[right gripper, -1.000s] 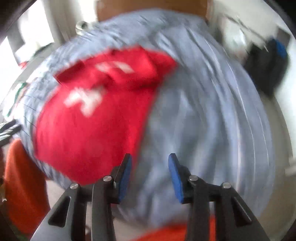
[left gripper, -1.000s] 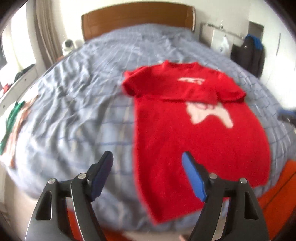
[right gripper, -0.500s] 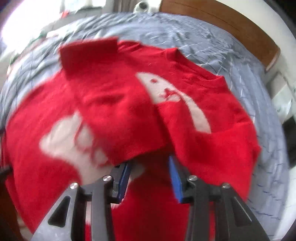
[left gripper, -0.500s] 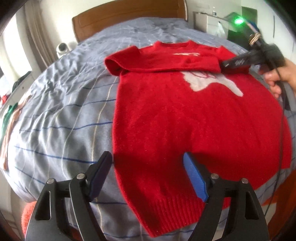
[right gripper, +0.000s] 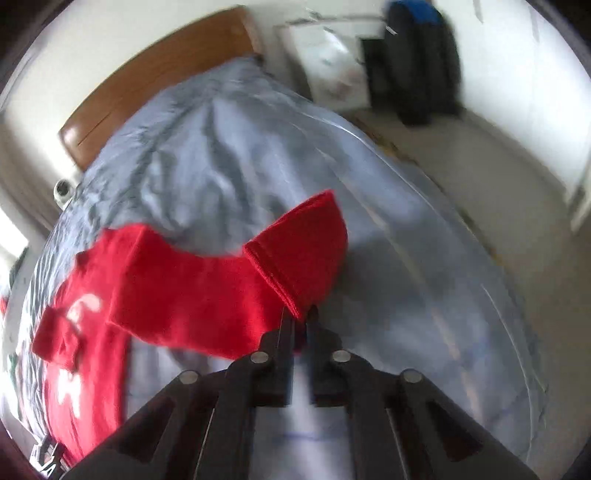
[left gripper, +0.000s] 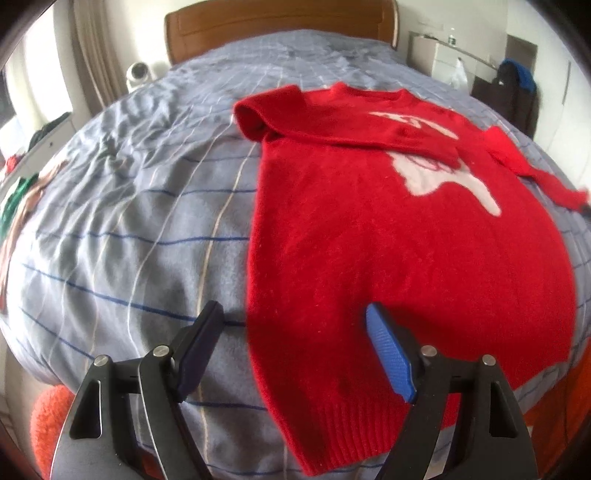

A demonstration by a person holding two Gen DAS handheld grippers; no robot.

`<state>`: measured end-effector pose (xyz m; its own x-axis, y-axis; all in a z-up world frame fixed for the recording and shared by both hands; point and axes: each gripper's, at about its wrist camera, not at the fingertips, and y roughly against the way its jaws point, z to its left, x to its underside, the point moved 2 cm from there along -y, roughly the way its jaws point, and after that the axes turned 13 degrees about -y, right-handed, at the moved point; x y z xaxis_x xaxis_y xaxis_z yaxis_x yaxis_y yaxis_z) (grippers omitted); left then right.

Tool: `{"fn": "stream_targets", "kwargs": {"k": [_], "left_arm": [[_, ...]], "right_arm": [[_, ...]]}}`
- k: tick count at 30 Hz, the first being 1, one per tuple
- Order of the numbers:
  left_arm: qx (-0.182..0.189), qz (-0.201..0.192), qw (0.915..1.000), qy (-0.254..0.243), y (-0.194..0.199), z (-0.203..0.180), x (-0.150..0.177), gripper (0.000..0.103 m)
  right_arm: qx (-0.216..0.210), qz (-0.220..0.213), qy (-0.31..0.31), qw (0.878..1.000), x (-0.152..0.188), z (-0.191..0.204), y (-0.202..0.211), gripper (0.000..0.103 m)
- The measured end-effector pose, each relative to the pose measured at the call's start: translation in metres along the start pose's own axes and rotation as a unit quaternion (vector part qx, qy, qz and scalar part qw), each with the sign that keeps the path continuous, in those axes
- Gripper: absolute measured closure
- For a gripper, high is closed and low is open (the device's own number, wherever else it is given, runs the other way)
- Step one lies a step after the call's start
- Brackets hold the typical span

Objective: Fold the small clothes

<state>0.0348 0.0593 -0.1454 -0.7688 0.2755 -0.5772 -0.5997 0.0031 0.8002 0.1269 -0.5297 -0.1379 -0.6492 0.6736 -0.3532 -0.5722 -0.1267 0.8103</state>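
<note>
A red knit sweater [left gripper: 388, 240] with a pale motif lies flat on the bed, its hem toward me and one sleeve folded across the chest. My left gripper [left gripper: 291, 332] is open and empty, hovering over the hem's left corner. My right gripper [right gripper: 298, 317] is shut on the cuff of the sweater's other sleeve [right gripper: 295, 254] and holds it lifted off the bed, out to the right of the body. That sleeve [left gripper: 535, 170] also shows stretched out at the right edge of the left wrist view.
The bed has a grey-blue striped cover [left gripper: 129, 221] and a wooden headboard [left gripper: 277, 26]. Coloured clothes [left gripper: 18, 199] lie at the bed's left edge. A white cabinet [right gripper: 332, 70] and a dark bag [right gripper: 417, 62] stand beyond the bed's right side.
My right gripper has shut on the sleeve cuff and pulled it off the chest out to the right. My left gripper has stayed open near the hem.
</note>
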Motion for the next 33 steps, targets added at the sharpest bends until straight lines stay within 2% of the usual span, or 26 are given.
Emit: {"fn": "stream_targets", "kwargs": {"k": [3, 5, 8, 12, 13, 14, 15, 18, 20, 23, 24, 29, 31, 33], "left_arm": [[-0.009, -0.001, 1.0000, -0.002, 0.002, -0.001, 0.002, 0.022], [-0.015, -0.001, 0.9999, -0.005, 0.002, -0.001, 0.003, 0.021], [-0.020, 0.001, 0.9998, -0.007, 0.000, -0.002, 0.003, 0.021], [-0.024, 0.002, 0.9997, -0.010, -0.001, -0.003, 0.003, 0.020], [-0.024, 0.002, 0.9997, -0.009, -0.001, -0.002, 0.004, 0.019], [-0.024, 0.002, 0.9997, -0.009, -0.001, -0.002, 0.004, 0.019], [-0.024, 0.002, 0.9997, -0.008, -0.001, -0.001, 0.004, 0.018], [-0.024, 0.003, 0.9997, -0.007, -0.001, 0.000, 0.005, 0.018], [-0.024, 0.002, 0.9997, -0.007, -0.002, 0.000, 0.005, 0.017], [-0.024, 0.004, 0.9997, -0.008, -0.003, 0.000, 0.005, 0.017], [-0.025, 0.004, 0.9996, -0.009, -0.002, 0.000, 0.005, 0.017], [-0.029, 0.003, 0.9995, -0.015, -0.001, 0.001, 0.005, 0.017], [-0.029, 0.003, 0.9995, -0.015, -0.002, 0.000, 0.005, 0.017], [-0.031, 0.002, 0.9993, -0.018, -0.001, 0.000, 0.005, 0.017]], "right_arm": [[-0.065, 0.009, -0.055, 0.996, 0.006, -0.030, 0.001, 0.088], [-0.105, 0.002, -0.076, 0.992, 0.005, -0.038, 0.001, 0.072], [-0.134, -0.012, -0.097, 0.986, -0.002, -0.045, 0.004, 0.060], [-0.163, -0.010, -0.184, 0.969, -0.014, -0.062, -0.009, 0.060], [-0.167, 0.003, -0.200, 0.965, -0.017, -0.068, -0.014, 0.071], [-0.158, 0.007, -0.207, 0.965, -0.019, -0.071, -0.017, 0.096], [-0.145, 0.002, -0.205, 0.968, -0.022, -0.072, -0.017, 0.099], [-0.100, -0.065, -0.174, 0.978, -0.027, -0.069, 0.017, 0.099], [-0.059, -0.095, -0.150, 0.982, -0.028, -0.069, 0.036, 0.099], [0.008, -0.076, -0.143, 0.987, -0.021, -0.087, 0.022, 0.100], [0.016, -0.071, -0.144, 0.987, -0.020, -0.093, 0.016, 0.100], [0.039, -0.076, -0.110, 0.990, -0.015, -0.085, 0.005, 0.100], [0.019, -0.070, -0.119, 0.990, -0.019, -0.090, 0.008, 0.100], [-0.008, -0.069, -0.135, 0.988, -0.023, -0.100, 0.020, 0.090]]}}
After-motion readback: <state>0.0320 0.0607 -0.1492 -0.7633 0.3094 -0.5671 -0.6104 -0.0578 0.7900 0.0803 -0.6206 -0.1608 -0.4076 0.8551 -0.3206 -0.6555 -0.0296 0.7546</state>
